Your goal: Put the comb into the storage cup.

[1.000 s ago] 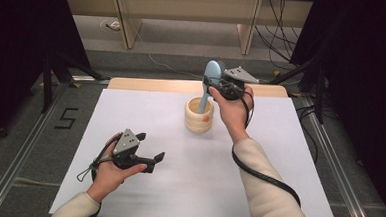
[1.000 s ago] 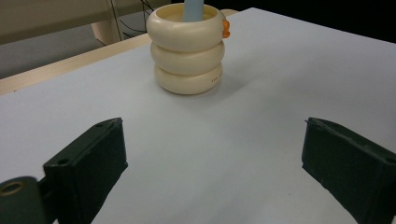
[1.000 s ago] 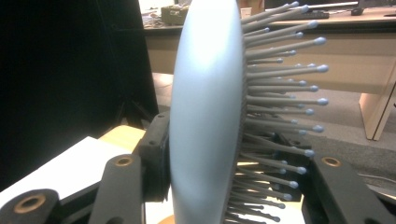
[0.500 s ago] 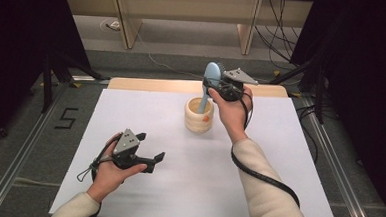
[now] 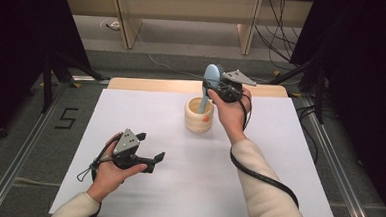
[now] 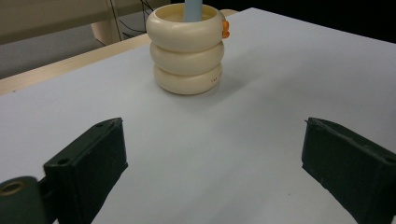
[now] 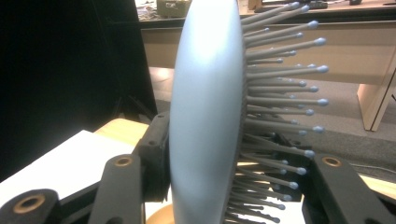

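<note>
A light blue hairbrush (image 5: 211, 77) stands upright with its handle down inside a cream ringed holder (image 5: 198, 121) at the middle of the white table. My right gripper (image 5: 214, 87) is shut on the brush head; the right gripper view has the smooth back of the hairbrush (image 7: 205, 116) against one jaw and the bristles against the other. My left gripper (image 5: 151, 146) rests low at the table's left front, open and with nothing in it. In the left gripper view the holder (image 6: 187, 51) stands well ahead of the left gripper (image 6: 215, 163), with the blue handle (image 6: 192, 8) rising from it.
A small orange tab (image 5: 206, 118) sticks out of the holder's side. The white tabletop (image 5: 278, 158) ends in a wooden strip (image 5: 147, 84) at the far edge. Wooden furniture legs and cables lie on the floor beyond.
</note>
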Tool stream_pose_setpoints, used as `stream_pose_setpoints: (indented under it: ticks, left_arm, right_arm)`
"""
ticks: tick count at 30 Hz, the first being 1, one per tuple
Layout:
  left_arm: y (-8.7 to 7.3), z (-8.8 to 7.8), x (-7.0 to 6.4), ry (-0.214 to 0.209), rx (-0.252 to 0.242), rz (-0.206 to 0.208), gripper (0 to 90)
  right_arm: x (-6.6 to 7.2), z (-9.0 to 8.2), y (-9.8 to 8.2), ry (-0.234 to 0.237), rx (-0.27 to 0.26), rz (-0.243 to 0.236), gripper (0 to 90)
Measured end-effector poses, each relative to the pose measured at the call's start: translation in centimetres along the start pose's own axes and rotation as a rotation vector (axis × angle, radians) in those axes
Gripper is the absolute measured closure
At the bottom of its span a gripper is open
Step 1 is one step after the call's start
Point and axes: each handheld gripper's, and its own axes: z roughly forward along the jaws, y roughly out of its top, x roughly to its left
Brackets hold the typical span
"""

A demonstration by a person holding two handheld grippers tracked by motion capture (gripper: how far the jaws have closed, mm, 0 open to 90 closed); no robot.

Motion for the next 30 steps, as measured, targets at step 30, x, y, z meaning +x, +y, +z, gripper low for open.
stream_pose_setpoints:
  ticks: [30]
  left_arm:
    - [0.0,0.0,0.0,-0.004,0.0,-0.001,6.0]
  right_arm:
    - [-0.2,0.8,-1.3,-0.006,0.026,0.028,50.2]
